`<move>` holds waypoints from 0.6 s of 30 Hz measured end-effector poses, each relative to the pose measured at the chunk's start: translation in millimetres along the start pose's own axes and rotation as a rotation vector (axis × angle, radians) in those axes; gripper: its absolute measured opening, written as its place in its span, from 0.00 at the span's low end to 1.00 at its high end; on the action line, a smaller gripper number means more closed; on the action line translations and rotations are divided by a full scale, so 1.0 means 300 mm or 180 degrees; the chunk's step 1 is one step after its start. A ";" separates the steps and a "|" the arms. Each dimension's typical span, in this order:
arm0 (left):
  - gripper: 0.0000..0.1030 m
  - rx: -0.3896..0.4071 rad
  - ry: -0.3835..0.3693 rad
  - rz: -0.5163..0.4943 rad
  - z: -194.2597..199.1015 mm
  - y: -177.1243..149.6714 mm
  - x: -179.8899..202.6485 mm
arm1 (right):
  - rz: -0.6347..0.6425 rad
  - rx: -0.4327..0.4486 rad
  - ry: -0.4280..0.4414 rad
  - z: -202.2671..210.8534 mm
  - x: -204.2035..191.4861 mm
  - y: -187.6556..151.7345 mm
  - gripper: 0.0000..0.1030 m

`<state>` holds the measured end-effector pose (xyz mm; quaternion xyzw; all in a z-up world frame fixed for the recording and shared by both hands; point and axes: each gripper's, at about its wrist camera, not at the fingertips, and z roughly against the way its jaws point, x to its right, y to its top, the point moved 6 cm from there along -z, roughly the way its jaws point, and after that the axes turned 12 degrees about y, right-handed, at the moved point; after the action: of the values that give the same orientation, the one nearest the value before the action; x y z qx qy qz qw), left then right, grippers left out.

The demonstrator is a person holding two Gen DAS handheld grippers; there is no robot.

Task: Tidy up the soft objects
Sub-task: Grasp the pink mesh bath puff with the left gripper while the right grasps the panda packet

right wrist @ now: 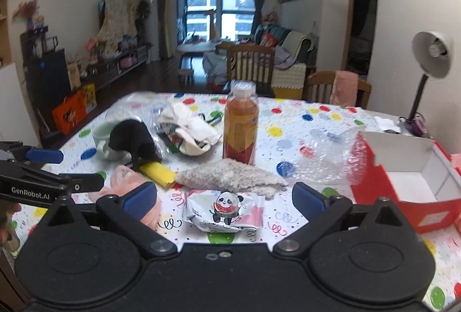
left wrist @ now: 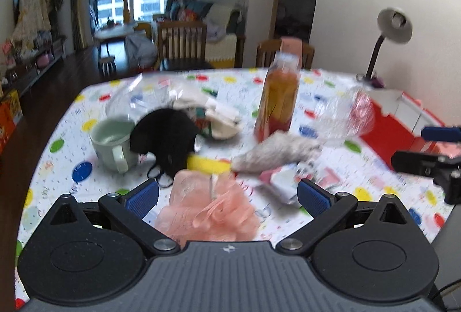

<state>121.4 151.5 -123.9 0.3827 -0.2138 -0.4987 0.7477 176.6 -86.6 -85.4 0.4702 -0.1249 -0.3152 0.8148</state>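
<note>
My left gripper is open, its jaws wide on either side of a pink mesh bath pouf lying on the table, not clamped on it. My right gripper is open above a panda-print tissue pack. A grey fluffy cloth lies just beyond it, also in the left wrist view. A yellow sponge, a black face mask and a pile of white cloths lie further back. The pouf also shows in the right wrist view.
A red box with a white inside stands open at the right. A tall juice bottle, a green mug and crumpled bubble wrap stand on the dotted tablecloth. A desk lamp stands at the far right.
</note>
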 end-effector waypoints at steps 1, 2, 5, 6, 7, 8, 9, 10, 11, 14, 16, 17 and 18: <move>1.00 -0.0053 0.0017 -0.0022 -0.028 -0.009 -0.006 | 0.0020 -0.0049 0.0013 -0.030 0.005 -0.002 0.97; 1.00 -0.0098 0.0029 -0.0060 -0.055 -0.019 -0.009 | 0.0048 -0.0096 0.0021 -0.063 0.007 -0.003 0.96; 1.00 -0.0265 0.0013 -0.0238 -0.123 -0.052 -0.003 | 0.0172 -0.0271 0.0127 -0.154 0.000 -0.027 0.95; 1.00 -0.0321 -0.0009 -0.0286 -0.143 -0.063 0.001 | 0.0208 -0.0376 0.0128 -0.192 0.000 -0.042 0.94; 1.00 -0.0360 -0.0024 -0.0325 -0.160 -0.070 0.003 | 0.0227 -0.0460 0.0132 -0.224 0.002 -0.054 0.93; 1.00 -0.0372 -0.0037 -0.0360 -0.170 -0.072 0.004 | 0.0253 -0.0530 0.0146 -0.254 0.003 -0.065 0.93; 1.00 -0.0367 -0.0055 -0.0385 -0.183 -0.070 0.004 | 0.0306 -0.0610 0.0138 -0.288 0.005 -0.077 0.93; 1.00 -0.0378 -0.0072 -0.0401 -0.195 -0.068 0.002 | 0.0352 -0.0673 0.0095 -0.318 0.010 -0.083 0.92; 1.00 -0.0398 -0.0091 -0.0406 -0.211 -0.065 0.000 | 0.0376 -0.0715 0.0075 -0.342 0.019 -0.086 0.92; 1.00 -0.0504 -0.0148 -0.0412 -0.259 -0.060 -0.003 | 0.0477 -0.0797 0.0062 -0.413 0.055 -0.073 0.92; 1.00 -0.0559 -0.0190 -0.0417 -0.286 -0.056 -0.004 | 0.0384 -0.0865 0.0075 -0.453 0.103 -0.062 0.92; 1.00 -0.0575 -0.0211 -0.0427 -0.299 -0.053 -0.002 | 0.0313 -0.0899 0.0082 -0.471 0.130 -0.058 0.92; 1.00 -0.0592 -0.0224 -0.0439 -0.311 -0.052 -0.001 | 0.0258 -0.0926 0.0054 -0.491 0.161 -0.055 0.92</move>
<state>177.7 182.1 -193.6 0.3078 -0.1660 -0.5798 0.7359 281.1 -21.6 -181.4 0.3443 -0.0899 -0.2928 0.8875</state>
